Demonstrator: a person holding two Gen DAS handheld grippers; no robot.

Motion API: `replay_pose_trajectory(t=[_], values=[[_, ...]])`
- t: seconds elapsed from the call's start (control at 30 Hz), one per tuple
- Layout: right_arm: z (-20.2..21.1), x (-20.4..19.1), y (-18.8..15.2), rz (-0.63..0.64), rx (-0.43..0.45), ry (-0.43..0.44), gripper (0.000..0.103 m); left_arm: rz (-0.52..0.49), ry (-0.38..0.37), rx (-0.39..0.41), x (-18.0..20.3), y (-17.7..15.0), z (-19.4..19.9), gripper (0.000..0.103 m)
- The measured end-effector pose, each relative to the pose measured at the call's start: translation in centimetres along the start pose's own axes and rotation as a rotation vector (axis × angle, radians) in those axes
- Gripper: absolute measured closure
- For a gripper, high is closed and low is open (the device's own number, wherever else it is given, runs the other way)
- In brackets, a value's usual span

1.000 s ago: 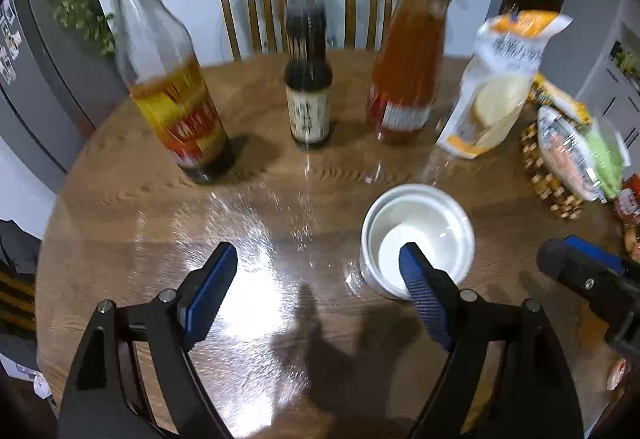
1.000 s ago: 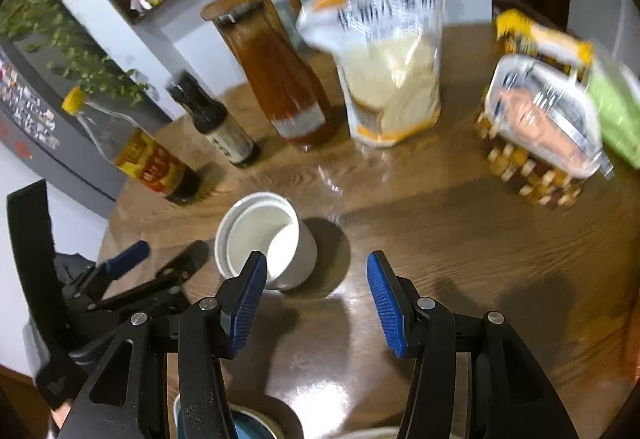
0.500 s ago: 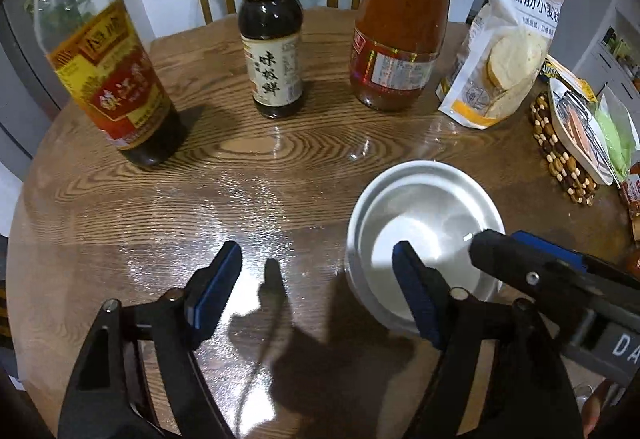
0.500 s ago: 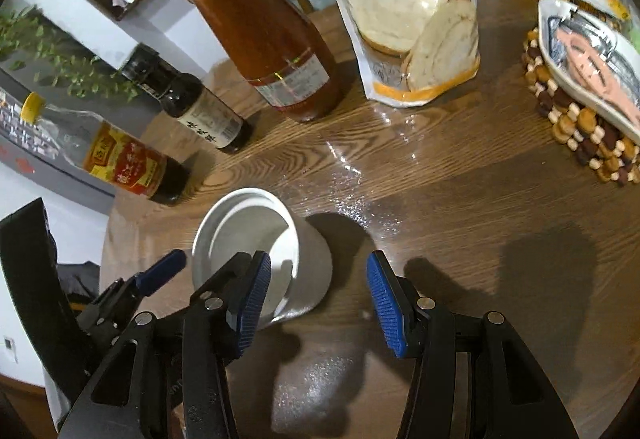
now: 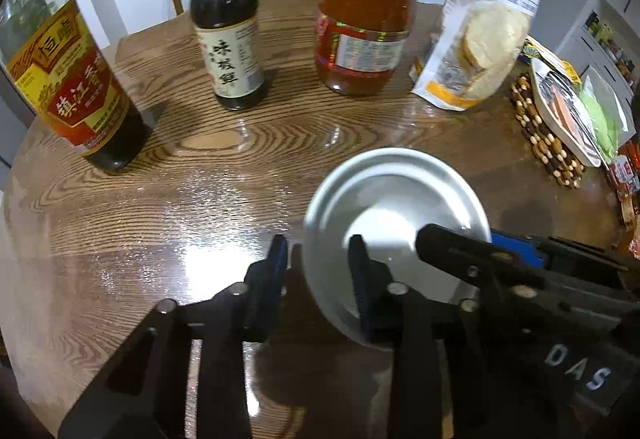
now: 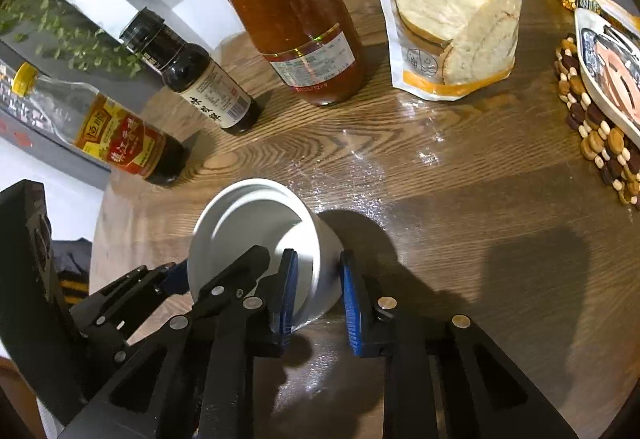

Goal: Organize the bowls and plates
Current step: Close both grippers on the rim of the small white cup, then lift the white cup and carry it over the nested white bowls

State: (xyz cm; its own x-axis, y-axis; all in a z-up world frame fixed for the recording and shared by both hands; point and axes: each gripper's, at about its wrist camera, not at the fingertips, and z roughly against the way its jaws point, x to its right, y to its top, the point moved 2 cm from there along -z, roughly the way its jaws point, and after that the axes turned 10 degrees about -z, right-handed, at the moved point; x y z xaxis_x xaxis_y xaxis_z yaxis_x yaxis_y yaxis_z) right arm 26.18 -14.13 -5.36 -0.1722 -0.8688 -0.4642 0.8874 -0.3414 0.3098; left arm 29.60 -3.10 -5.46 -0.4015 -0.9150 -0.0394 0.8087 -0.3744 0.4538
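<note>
Both tongs are straddling opposite walls of the white ceramic bowl (image 6: pixel 256 239) on the round wooden table (image 6: pixel 440 179): left gripper (image 5: pixel 318 271) and right gripper (image 6: pixel 318 293) each nearly closed across the rim. Advise squeezing evenly, lifting level. Wall contact is unclear; the bowl's base is hidden.

Orange sauce jar (image 5: pixel 366 11): top edge of left wrist view is cutting off its lid.
White bowl (image 5: pixel 394 223): gripper fingers are hiding its near rim.
Vinegar bottle (image 5: pixel 68 87): neck is running out of frame.
Flour bag (image 6: pixel 454 7): top is being cropped.
</note>
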Motion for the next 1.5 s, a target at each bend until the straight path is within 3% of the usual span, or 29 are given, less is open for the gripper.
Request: replay_pose_trajectory(t=[0.1, 0.67, 1.1, 1.5], values=[[0.3, 0.2, -0.2, 0.0, -0.002, -0.003, 0.08, -0.014, 0.003, 0.002, 0.6, 0.0, 0.1, 0.084], [2.8, 0.7, -3.4, 0.002, 0.039, -0.023, 0.081, -0.07, 0.033, 0.03, 2.7, -2.6, 2.1, 0.086], [8.0, 0.5, -6.3, -0.005, 0.124, 0.023, 0.081, -0.105, 0.056, 0.122, 4.5, -3.6, 6.8, 0.086], [13.7, 1.4, -11.2, -0.036, 0.22, 0.055, 0.081, -0.155, 0.076, 0.21, 7.9, -6.6, 12.2, 0.086]])
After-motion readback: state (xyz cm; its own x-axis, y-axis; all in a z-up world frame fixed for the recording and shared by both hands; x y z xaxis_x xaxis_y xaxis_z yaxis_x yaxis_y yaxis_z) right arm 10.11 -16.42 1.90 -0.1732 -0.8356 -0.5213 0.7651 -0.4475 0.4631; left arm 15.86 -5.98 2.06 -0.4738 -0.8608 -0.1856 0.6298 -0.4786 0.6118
